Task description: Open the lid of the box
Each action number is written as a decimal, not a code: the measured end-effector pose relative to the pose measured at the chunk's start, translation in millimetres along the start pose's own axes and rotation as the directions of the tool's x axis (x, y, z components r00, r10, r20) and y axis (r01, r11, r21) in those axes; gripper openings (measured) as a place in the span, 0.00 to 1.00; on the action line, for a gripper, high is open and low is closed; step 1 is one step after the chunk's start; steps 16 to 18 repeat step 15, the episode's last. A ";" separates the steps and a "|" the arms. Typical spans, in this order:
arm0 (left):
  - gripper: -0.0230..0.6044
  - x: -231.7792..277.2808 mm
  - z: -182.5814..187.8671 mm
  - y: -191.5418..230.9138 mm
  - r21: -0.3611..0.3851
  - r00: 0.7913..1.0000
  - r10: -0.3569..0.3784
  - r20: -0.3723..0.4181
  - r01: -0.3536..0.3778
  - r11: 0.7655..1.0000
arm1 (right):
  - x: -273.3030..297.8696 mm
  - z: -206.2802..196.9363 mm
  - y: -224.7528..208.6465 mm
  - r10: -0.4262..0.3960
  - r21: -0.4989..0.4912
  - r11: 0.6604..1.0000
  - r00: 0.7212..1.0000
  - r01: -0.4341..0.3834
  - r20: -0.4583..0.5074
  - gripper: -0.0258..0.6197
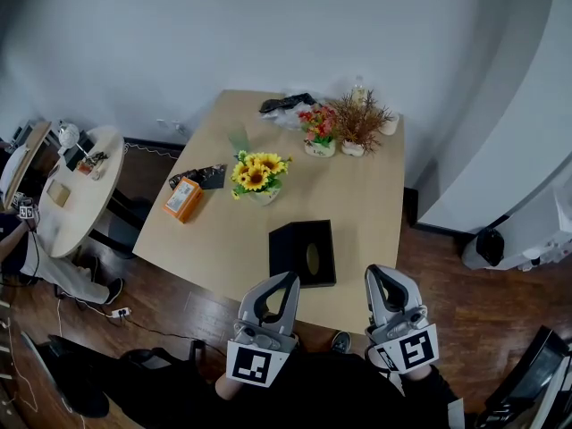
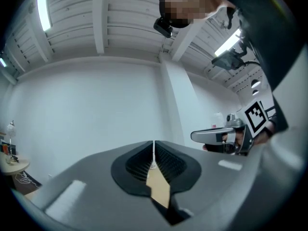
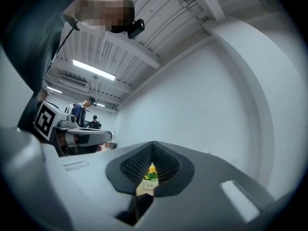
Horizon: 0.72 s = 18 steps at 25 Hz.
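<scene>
Both tongs are shut with nothing between them: the left tongs [image 1: 288, 281] show their ribbed pads meeting in a thin line in the left gripper view, and the right tongs [image 1: 376, 273] look the same in the right gripper view. The black box [image 1: 302, 253] lies flat near the desk's [image 1: 366, 204] near edge, lid down, with an oval opening on top. Its lid seam is lost, black on black. In the head view the left tip overlaps the box's near left corner, and whether they touch cannot be told; the right tip is just beside its right side. Neither gripper view shows the box: both look at wall and ceiling, with only a sliver of desk under the left pads and sunflowers [image 1: 257, 173] under the right. The arms are cut off at the bottom edge.
</scene>
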<state>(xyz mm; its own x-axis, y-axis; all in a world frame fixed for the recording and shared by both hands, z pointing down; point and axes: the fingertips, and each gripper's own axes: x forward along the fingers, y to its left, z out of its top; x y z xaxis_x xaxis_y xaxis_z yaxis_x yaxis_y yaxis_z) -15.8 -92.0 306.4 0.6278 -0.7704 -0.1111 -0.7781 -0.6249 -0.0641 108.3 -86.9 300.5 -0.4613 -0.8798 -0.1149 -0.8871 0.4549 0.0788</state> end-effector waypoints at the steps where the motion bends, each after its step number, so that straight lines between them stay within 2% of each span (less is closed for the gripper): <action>1: 0.02 0.3 -0.8 0.3 -0.005 1.000 0.001 -0.003 -0.001 1.000 | -0.4 -0.5 -0.9 -0.002 0.002 1.000 1.000 0.002 -0.002 0.04; 18: 0.02 0.1 -5.6 -3.2 -0.011 1.000 -0.008 -0.024 0.008 1.000 | -1.6 -0.2 2.5 0.005 -0.018 1.000 1.000 -0.005 -0.003 0.04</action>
